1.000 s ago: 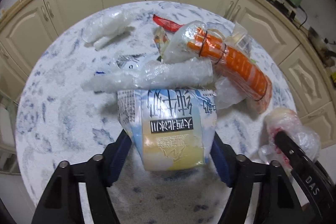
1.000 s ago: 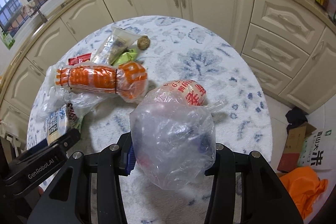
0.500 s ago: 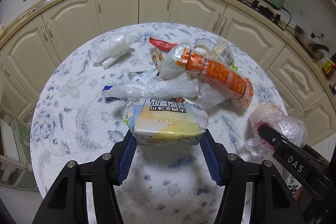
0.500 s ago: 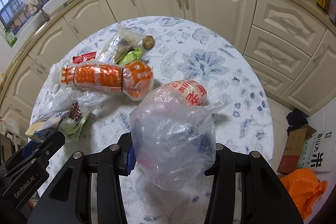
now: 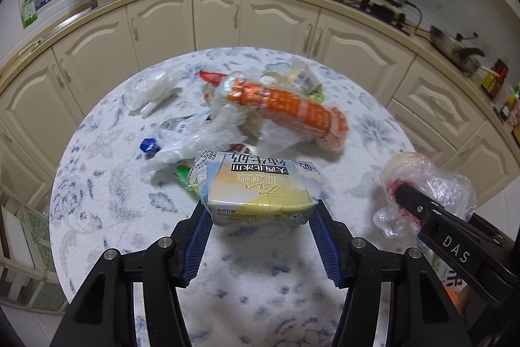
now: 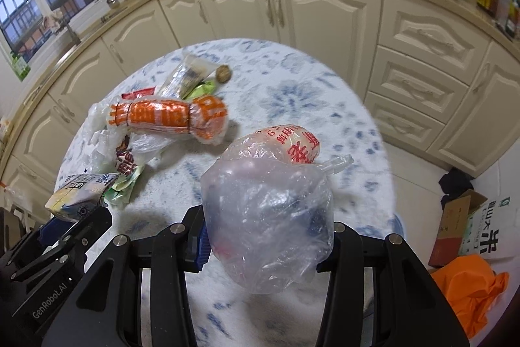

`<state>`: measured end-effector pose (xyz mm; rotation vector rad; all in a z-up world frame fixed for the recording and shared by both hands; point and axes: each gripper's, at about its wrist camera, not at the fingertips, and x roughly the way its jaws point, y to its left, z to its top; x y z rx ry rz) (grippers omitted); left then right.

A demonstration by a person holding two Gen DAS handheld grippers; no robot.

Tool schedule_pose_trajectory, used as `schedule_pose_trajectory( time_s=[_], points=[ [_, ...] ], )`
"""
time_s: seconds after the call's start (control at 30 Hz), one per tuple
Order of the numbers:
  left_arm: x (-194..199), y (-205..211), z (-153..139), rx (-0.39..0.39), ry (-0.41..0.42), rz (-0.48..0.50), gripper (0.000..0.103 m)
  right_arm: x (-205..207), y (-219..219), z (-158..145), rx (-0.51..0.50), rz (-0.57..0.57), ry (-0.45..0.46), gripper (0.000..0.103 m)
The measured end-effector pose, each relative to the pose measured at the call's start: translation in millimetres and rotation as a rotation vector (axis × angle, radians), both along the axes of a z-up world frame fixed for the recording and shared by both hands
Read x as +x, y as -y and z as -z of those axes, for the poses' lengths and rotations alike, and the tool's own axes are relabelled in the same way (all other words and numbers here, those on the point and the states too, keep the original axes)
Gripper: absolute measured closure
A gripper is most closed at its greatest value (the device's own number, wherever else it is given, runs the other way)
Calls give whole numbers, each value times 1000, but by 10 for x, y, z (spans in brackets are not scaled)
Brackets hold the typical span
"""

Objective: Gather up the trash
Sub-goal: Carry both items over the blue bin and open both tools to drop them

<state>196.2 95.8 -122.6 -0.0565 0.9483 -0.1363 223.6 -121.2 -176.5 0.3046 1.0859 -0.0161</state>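
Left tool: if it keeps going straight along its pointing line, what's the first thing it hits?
Probably the crumpled clear plastic and green wrapper lying just beyond the milk carton that the left tool grips, then the table. Depth is uncertain in this fisheye view.

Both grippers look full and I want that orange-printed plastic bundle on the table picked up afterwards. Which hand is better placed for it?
Probably left. The orange-printed plastic bundle lies straight beyond the left gripper holding the flattened milk carton; from the right gripper it lies off sideways.
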Motion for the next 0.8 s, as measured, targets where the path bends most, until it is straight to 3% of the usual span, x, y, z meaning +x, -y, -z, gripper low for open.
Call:
schedule_pose_trajectory(
  time_s=[0.4,0.8],
  points=[
    [-179,826,-49,32,17,223,47,-510,796,-81,-17,205,9,58],
    [-99,1994,221,68,-44,480,47,-1014,1792,40,-57,459,-42,58]
  ],
)
